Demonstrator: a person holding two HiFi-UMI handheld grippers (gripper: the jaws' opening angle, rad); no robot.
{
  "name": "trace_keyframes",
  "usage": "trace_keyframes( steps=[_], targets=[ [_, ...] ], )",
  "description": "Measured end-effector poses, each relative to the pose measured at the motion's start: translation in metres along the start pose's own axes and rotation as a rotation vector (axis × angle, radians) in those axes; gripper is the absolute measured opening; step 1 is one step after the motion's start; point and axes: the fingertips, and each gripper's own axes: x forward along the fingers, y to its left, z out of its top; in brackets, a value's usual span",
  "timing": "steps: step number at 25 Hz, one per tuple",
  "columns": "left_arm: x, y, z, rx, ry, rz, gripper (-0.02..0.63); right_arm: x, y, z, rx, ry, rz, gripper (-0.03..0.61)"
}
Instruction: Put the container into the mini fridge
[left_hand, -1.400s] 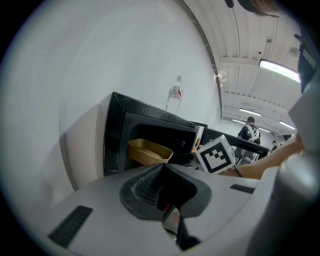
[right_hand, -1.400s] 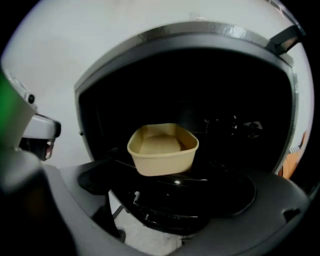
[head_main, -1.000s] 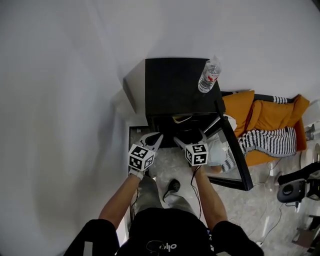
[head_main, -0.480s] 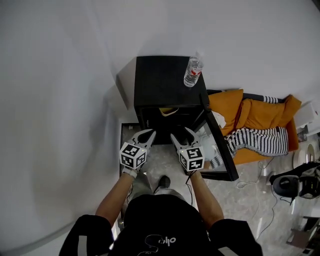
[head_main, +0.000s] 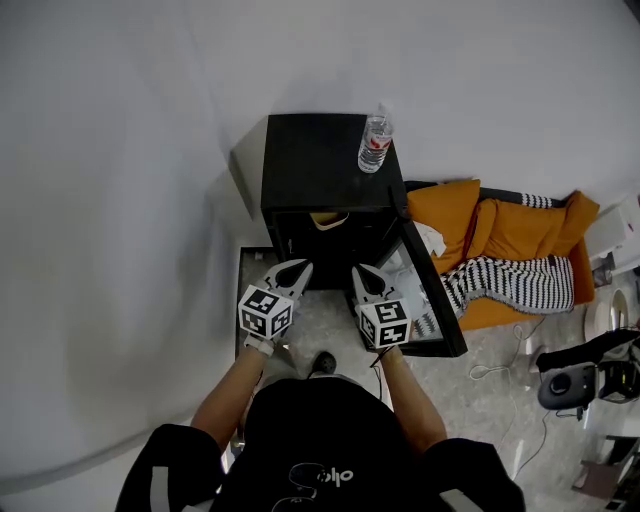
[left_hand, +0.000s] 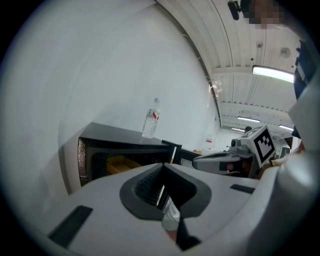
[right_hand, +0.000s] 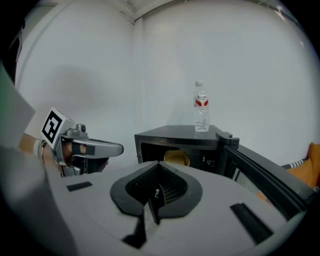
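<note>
Sitting inside the mini fridge (head_main: 318, 160), the yellow container (head_main: 328, 219) lies far ahead of both grippers. The left gripper (head_main: 298, 268) has its fingers pressed together, empty. The right gripper (head_main: 362, 272) has just closed its fingers on nothing. The open door (head_main: 432, 298) hangs at the right, nearer the right gripper.

A white logo (head_main: 330, 477) on the person's black top (head_main: 300, 440), at the near edge, has a few letters too warped to read. The water bottle (head_main: 373, 146) at the far right of the mini fridge (head_main: 315, 165) roof bears a red label (head_main: 375, 143), print illegible. The cube (head_main: 265, 312) on the left gripper (head_main: 296, 268) and the one on the right gripper (head_main: 362, 272) show black-and-white square patterns only.
</note>
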Motion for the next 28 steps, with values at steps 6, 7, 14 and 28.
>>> trace_keyframes(
  steps=[6,7,14,28],
  targets=[
    [-0.002,-0.005,0.0,0.01,0.004,-0.005,0.008,-0.005,0.001,-0.004,-0.003,0.004,0.012,0.008],
    [-0.002,-0.006,0.0,0.011,0.006,-0.006,0.008,-0.006,0.001,-0.005,0.0,0.005,0.013,0.008],
    [-0.001,-0.007,-0.002,0.012,0.015,-0.004,0.008,-0.007,0.001,-0.007,0.022,0.001,0.038,0.008],
    [0.004,-0.009,-0.005,0.009,0.03,-0.011,0.008,-0.007,-0.002,-0.011,0.021,0.014,0.047,0.007]
  ],
)
